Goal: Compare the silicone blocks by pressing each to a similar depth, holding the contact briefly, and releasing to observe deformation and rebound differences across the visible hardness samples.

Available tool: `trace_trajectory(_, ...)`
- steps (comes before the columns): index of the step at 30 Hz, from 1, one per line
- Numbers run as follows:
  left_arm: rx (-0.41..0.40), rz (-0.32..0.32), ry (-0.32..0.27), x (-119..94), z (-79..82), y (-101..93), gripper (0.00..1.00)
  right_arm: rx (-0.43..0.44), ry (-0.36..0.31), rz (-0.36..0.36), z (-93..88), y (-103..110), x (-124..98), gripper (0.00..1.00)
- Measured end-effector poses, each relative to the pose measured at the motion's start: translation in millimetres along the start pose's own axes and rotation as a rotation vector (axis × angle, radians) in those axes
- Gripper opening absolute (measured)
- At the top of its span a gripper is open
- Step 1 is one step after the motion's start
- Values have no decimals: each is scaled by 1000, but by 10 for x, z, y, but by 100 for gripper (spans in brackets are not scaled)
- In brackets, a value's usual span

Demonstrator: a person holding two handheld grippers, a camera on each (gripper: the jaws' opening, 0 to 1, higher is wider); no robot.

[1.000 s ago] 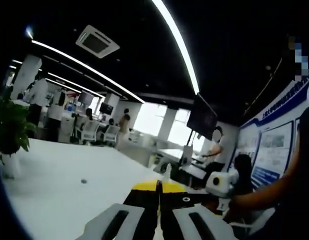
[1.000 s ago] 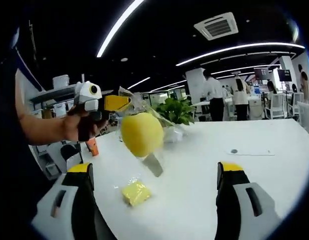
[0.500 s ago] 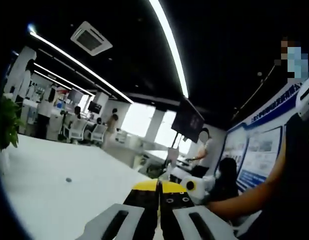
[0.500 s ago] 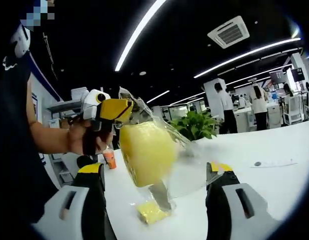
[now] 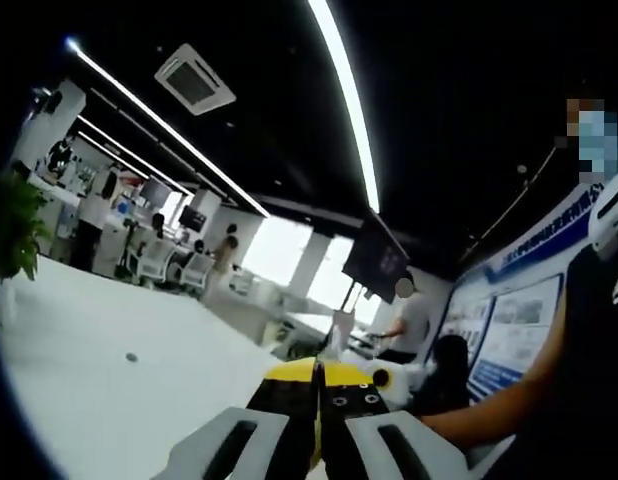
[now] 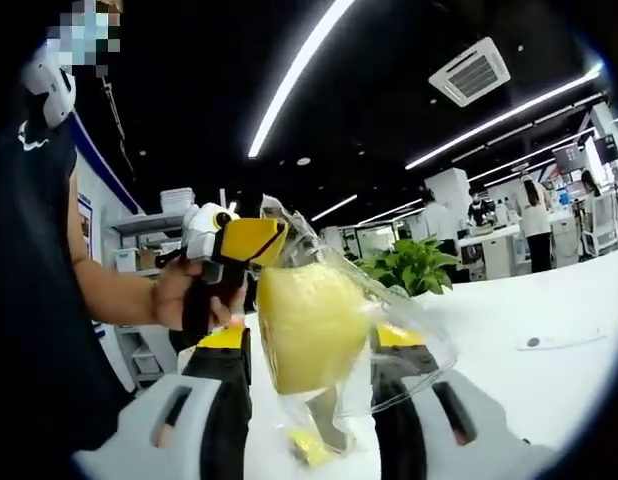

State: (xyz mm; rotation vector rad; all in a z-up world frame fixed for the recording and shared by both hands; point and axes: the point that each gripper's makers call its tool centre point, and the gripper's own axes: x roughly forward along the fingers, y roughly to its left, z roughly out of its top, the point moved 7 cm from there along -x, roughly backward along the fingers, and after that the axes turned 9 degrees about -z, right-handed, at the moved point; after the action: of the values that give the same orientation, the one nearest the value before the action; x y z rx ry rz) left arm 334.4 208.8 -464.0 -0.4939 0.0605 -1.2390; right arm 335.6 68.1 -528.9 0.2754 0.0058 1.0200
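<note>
A yellow silicone block (image 6: 311, 325) hangs inside a clear plastic bag (image 6: 414, 350) in the right gripper view. My left gripper (image 6: 272, 237), held in a hand, is shut on the bag's top edge. In its own view the left gripper's (image 5: 317, 385) jaws meet with no gap. My right gripper (image 6: 314, 345) has one jaw on each side of the bagged block, very close to its sides, with a thin gap showing on the left. A small yellow block (image 6: 309, 446) lies on the white table (image 6: 559, 390) below the bag.
A potted plant (image 6: 411, 272) stands on the table behind the bag and appears at the left edge as a plant (image 5: 14, 225) in the left gripper view. A small dark dot (image 6: 532, 341) lies on the table. People and office desks are far behind.
The right gripper's jaws have narrowed from wide apart to just beside the bagged block, and the bag has come closer between them. The left gripper stays shut on the bag.
</note>
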Motion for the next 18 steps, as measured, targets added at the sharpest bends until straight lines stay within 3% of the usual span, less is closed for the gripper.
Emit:
trace_trajectory(8,4,-12,-6,33,-14,-29,0,-9,15,10,23,30,-25,29)
trace_trajectory(18,4,9,8,-74,-56,6,0,-17,65,34,-40,85,14,22)
